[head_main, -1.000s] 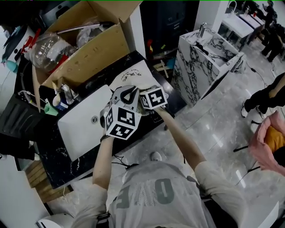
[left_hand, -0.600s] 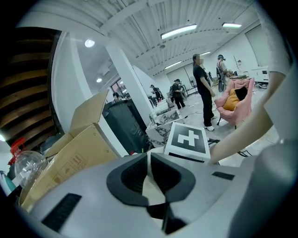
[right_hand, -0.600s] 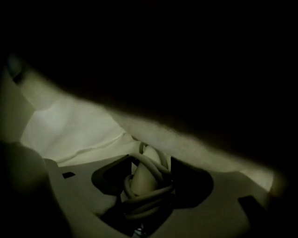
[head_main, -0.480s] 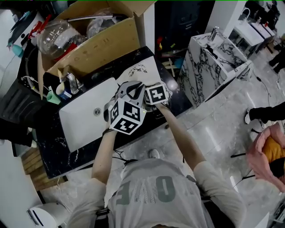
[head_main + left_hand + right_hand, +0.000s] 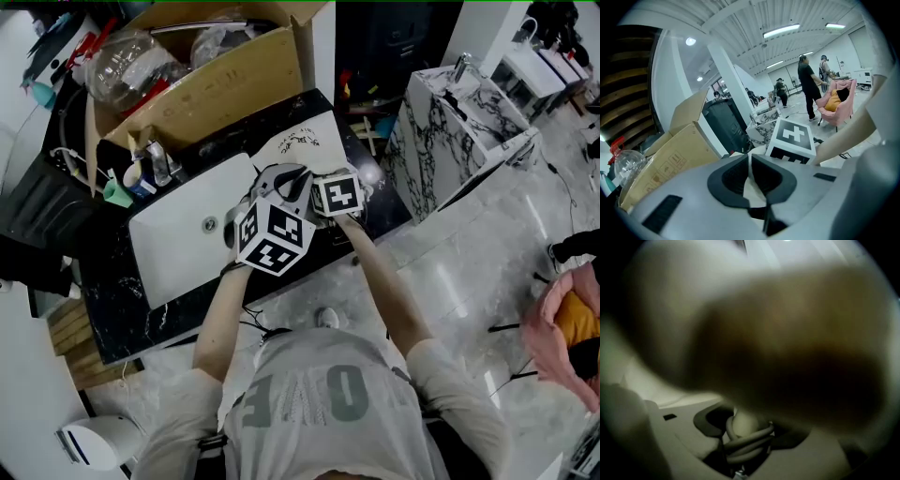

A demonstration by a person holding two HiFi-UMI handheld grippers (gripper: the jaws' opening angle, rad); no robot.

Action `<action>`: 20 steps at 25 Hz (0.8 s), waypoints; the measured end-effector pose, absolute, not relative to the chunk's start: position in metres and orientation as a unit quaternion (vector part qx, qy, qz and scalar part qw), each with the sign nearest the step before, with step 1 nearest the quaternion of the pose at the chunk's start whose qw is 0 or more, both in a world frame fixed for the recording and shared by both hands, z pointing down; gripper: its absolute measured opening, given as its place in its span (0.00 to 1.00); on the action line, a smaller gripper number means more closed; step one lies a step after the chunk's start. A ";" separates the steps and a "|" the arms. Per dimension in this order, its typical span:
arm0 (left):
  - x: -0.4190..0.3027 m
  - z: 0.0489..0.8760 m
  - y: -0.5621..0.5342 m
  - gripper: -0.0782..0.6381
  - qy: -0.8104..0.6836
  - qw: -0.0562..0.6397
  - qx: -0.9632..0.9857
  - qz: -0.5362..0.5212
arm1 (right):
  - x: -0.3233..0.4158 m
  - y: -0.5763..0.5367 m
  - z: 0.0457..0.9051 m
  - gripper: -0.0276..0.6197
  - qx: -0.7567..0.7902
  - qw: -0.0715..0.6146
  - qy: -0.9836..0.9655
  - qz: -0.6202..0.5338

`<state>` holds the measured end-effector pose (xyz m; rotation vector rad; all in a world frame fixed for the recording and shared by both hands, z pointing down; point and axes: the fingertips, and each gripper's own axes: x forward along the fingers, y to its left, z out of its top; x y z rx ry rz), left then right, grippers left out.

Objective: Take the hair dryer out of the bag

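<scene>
A white bag lies on the black counter beside the sink. My left gripper is at the bag's near edge. In the left gripper view its jaws are shut with a pale strip of the bag pinched between them. My right gripper sits just right of it, its tips hidden inside the bag. In the dark right gripper view, the hair dryer's pale handle, wound with its cord, fills the gap of the right gripper. Those jaws are closing on it. A blurred brown mass hides the rest.
A white sink is left of the bag, with a tap and bottles behind it. An open cardboard box of plastic-wrapped items stands at the back. A marble cabinet is to the right. Several people stand far off.
Both grippers stay at the bag's edge. Only the head view has drifted a little, so the counter sits slightly further right in the picture.
</scene>
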<state>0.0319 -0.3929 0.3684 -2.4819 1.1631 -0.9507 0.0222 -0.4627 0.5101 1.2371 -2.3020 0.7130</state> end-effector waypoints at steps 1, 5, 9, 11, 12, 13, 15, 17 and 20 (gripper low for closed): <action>0.033 0.370 -0.393 0.17 0.397 0.122 -0.848 -0.329 | 0.025 -0.461 0.508 0.43 0.450 0.212 -0.829 0.256; 0.037 0.375 -0.393 0.17 0.393 0.129 -0.845 -0.340 | 0.030 -0.453 0.497 0.43 0.448 0.197 -0.834 0.255; 0.040 0.379 -0.393 0.17 0.392 0.124 -0.846 -0.339 | 0.045 -0.438 0.491 0.43 0.462 0.195 -0.832 0.236; 0.040 0.379 -0.394 0.17 0.392 0.122 -0.847 -0.338 | 0.052 -0.429 0.489 0.43 0.467 0.194 -0.832 0.229; 0.040 0.380 -0.394 0.17 0.392 0.122 -0.847 -0.338 | 0.055 -0.423 0.488 0.43 0.467 0.192 -0.832 0.230; 0.041 0.381 -0.394 0.17 0.391 0.121 -0.847 -0.339 | 0.058 -0.417 0.488 0.43 0.466 0.189 -0.833 0.231; 0.041 0.383 -0.393 0.17 0.390 0.120 -0.847 -0.341 | 0.063 -0.402 0.487 0.43 0.463 0.182 -0.836 0.230; 0.042 0.386 -0.393 0.17 0.390 0.119 -0.847 -0.342 | 0.069 -0.386 0.486 0.43 0.458 0.180 -0.842 0.222; 0.043 0.388 -0.392 0.17 0.389 0.118 -0.848 -0.340 | 0.078 -0.359 0.485 0.43 0.453 0.181 -0.847 0.210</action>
